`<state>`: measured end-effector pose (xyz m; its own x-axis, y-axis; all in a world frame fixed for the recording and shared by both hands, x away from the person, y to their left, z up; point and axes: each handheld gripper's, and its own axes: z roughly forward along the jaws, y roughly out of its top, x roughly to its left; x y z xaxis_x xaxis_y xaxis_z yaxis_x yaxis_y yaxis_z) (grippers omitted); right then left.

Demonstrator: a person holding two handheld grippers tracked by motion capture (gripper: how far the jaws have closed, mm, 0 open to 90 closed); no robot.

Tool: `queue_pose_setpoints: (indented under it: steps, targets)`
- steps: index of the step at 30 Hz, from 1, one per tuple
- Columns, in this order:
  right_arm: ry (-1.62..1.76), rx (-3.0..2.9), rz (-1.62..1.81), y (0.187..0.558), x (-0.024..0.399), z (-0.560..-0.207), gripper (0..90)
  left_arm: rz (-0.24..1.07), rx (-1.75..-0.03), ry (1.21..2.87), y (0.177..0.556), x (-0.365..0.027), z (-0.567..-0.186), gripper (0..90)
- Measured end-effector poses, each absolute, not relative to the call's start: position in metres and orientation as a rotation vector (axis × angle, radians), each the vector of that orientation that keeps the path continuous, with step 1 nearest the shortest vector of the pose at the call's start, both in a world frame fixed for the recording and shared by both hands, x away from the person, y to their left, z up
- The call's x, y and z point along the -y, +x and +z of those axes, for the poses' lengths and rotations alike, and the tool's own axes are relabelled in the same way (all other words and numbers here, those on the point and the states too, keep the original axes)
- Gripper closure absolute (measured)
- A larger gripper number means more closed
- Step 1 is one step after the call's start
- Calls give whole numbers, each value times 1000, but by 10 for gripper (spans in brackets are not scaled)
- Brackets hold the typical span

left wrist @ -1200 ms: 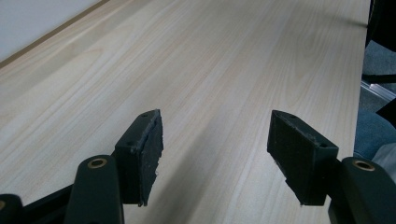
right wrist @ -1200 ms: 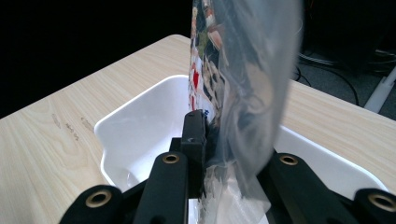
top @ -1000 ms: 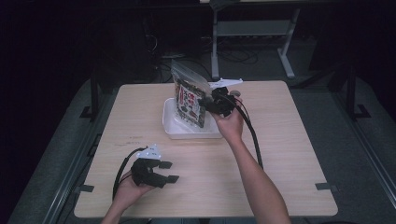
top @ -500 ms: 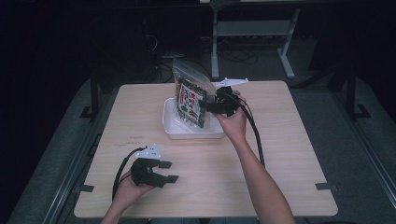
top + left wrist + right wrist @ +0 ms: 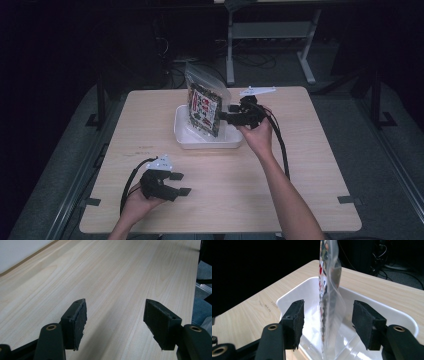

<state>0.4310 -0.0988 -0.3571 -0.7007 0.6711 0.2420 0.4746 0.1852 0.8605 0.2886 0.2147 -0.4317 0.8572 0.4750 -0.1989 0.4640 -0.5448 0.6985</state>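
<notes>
Right gripper (image 5: 325, 325) jaws have just been opening, pads clear of the bag (image 5: 204, 107) (bag between them), which stands in the white tray (image 5: 186, 139). Left gripper (image 5: 177, 184) open, empty, resting on table (image 5: 310, 165).

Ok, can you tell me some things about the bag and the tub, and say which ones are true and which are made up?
1. The clear bag stands upright in the white tub. True.
2. The right tool squeezes the bag tight. False: its jaws have just been opening, and the bag stands between them with a gap on each side.
3. The left tool holds a spoon. False: it is open with nothing in it, above the bare wooden table.
4. The tub sits on the table. True.
5. The bag lies flat on the floor. False: it is in the tub.
</notes>
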Motion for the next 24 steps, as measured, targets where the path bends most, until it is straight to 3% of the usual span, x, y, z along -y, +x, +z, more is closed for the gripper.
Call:
queue_pose_setpoints:
  steps: [24]
  targets:
    - [1160, -2296, 1579, 399, 143, -364, 390, 20, -678, 2254, 289, -212, -434, 337]
